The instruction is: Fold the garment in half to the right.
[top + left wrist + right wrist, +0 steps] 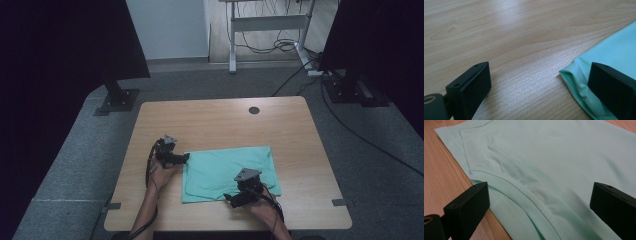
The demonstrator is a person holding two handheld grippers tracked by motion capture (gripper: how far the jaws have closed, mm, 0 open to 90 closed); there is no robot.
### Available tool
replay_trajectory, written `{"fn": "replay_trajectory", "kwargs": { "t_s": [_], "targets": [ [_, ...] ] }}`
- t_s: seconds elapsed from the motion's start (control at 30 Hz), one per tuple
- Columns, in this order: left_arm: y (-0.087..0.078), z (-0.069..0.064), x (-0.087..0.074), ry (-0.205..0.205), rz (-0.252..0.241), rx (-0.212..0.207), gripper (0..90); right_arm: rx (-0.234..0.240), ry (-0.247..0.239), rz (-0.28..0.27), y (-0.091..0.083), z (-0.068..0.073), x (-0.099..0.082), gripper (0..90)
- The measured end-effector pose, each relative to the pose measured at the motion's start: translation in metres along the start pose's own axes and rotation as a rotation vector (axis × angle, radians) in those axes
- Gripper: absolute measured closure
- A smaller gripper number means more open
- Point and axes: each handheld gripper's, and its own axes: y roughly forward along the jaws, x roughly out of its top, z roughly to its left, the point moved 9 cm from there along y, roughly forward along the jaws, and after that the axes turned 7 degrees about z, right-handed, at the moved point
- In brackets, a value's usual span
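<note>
Black jaws stand wide apart on both my grippers, grasping nothing. Left gripper straddles the far-left corner of the folded mint-green cotton garment; one jaw rests over the hem. Right gripper hovers above its near edge. Garment lies flat, mid light wooden table. Judgement: lower, pinch all layers together, then lift evenly.

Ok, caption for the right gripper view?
Open right tongs poised over folded mint-green fabric garment on wooden table.
</note>
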Motion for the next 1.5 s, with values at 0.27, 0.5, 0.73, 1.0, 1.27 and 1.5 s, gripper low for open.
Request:
{"fn": "replay_trajectory", "kwargs": {
  "t_s": [0.27, 0.5, 0.73, 1.0, 1.27, 1.5],
  "targets": [
    [0.000, 0.000, 0.000, -0.002, 0.000, 0.000, 5.0, 0.031, -0.013, -0.009, 0.010, 0.012, 0.011, 1.7],
    [0.000, 0.000, 0.000, -0.002, 0.000, 0.000, 5.0, 0.049, -0.019, -0.010, 0.018, 0.020, 0.019, 1.2],
    [0.000, 0.000, 0.000, -0.003, 0.000, 0.001, 5.0, 0.052, -0.036, -0.016, 0.026, 0.028, 0.028, 0.8],
    [0.000, 0.000, 0.000, -0.002, -0.001, 0.001, 5.1, 0.064, -0.058, -0.009, 0.033, 0.037, 0.033, 1.2],
    [0.000, 0.000, 0.000, -0.001, 0.000, 0.001, 5.1, 0.070, -0.084, -0.005, 0.041, 0.046, 0.042, 1.2],
    [0.000, 0.000, 0.000, -0.001, 0.001, 0.001, 5.1, 0.085, -0.102, -0.011, 0.046, 0.055, 0.049, 1.5]
  ]
}}
